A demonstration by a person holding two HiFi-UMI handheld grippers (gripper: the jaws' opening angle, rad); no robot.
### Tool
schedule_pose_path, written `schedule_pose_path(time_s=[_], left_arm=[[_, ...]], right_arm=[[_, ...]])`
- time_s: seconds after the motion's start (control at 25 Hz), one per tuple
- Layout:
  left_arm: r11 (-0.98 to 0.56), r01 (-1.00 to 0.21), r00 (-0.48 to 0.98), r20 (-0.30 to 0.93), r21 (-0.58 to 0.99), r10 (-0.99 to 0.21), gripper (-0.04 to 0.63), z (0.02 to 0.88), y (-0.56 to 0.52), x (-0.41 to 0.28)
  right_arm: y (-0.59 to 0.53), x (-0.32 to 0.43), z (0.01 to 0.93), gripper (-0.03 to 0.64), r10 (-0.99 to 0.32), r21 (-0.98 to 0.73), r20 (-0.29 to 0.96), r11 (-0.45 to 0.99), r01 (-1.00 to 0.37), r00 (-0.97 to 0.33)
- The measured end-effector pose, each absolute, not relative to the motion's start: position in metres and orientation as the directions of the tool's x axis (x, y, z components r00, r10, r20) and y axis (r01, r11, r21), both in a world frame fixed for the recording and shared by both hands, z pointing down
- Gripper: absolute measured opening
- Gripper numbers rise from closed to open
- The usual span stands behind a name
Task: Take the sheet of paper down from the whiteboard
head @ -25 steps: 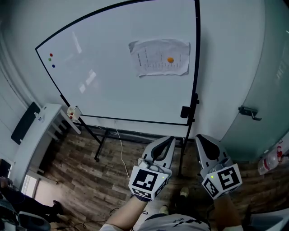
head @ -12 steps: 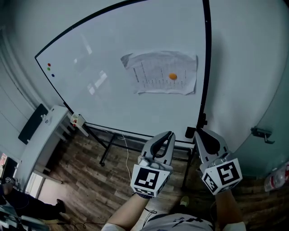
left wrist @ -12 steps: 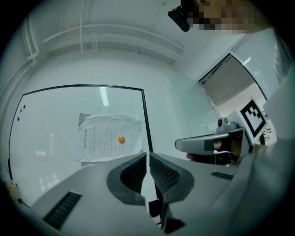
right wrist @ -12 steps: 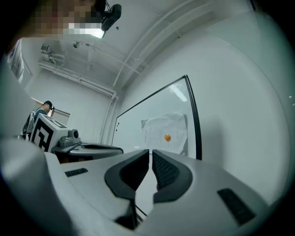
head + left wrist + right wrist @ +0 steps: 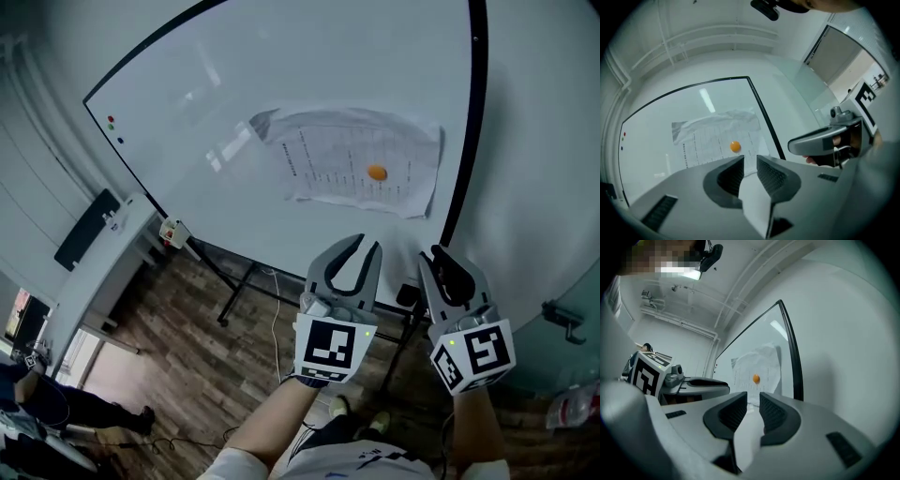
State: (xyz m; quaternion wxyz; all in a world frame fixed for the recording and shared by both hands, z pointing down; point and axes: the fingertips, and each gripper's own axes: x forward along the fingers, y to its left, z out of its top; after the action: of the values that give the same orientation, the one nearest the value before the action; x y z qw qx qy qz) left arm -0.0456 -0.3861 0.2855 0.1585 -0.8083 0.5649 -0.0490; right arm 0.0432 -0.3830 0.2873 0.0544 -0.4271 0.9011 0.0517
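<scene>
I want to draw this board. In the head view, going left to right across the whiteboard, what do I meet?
Three small round magnets, red, green and blue → crumpled white sheet of printed paper → black right-hand frame bar of the whiteboard.

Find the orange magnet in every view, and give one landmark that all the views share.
Head view: the orange magnet sits right of centre in the upper half, on the sheet of paper.
Left gripper view: slightly left of centre, in the lower half.
Right gripper view: near the centre, just below the middle.
Shared landmark: the whiteboard's black right edge, just right of the sheet of paper in all three.
</scene>
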Motion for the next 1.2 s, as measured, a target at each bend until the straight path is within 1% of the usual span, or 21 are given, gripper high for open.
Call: schedule_pose_path(time_s=[0.08, 0.16, 0.4, 0.52, 1.04, 1.2], left_arm=[[-0.288, -0.888, 0.346, -0.107, -0.359, -0.932, 0.110, 0.277, -0.402, -0.045], [-0.258, -0.878, 0.331, -0.123, -0.403, -0.936, 0.123, 0.271, -0.418, -0.045], [-0.195, -0.851, 0.299, -0.144, -0.487, -0.943, 0.130, 0.261, -0.458, -0.045], [-0.186, -0.837, 0.294, -0.136, -0.514, -0.946, 0.135, 0.259, -0.471, -0.044], [-0.203, -0.819, 0.288, -0.078, -0.537, -0.954, 0.143, 0.256, -0.492, -0.044], [-0.195, -0.819, 0.280, -0.079, -0.539, -0.957, 0.143, 0.255, -0.495, -0.043]], right_arm=[[-0.396, 0.043, 0.286, 0.077, -0.771, 0.051, -0.139, 0.621, -0.782, -0.621], [-0.407, 0.043, 0.286, 0.077, -0.781, 0.060, -0.135, 0.608, -0.792, -0.609], [-0.434, 0.042, 0.285, 0.077, -0.806, 0.079, -0.113, 0.575, -0.814, -0.581], [-0.442, 0.039, 0.286, 0.080, -0.811, 0.078, -0.103, 0.570, -0.818, -0.576], [-0.457, 0.030, 0.291, 0.083, -0.824, 0.052, -0.089, 0.557, -0.829, -0.560], [-0.461, 0.030, 0.293, 0.083, -0.834, 0.047, -0.083, 0.543, -0.839, -0.545]])
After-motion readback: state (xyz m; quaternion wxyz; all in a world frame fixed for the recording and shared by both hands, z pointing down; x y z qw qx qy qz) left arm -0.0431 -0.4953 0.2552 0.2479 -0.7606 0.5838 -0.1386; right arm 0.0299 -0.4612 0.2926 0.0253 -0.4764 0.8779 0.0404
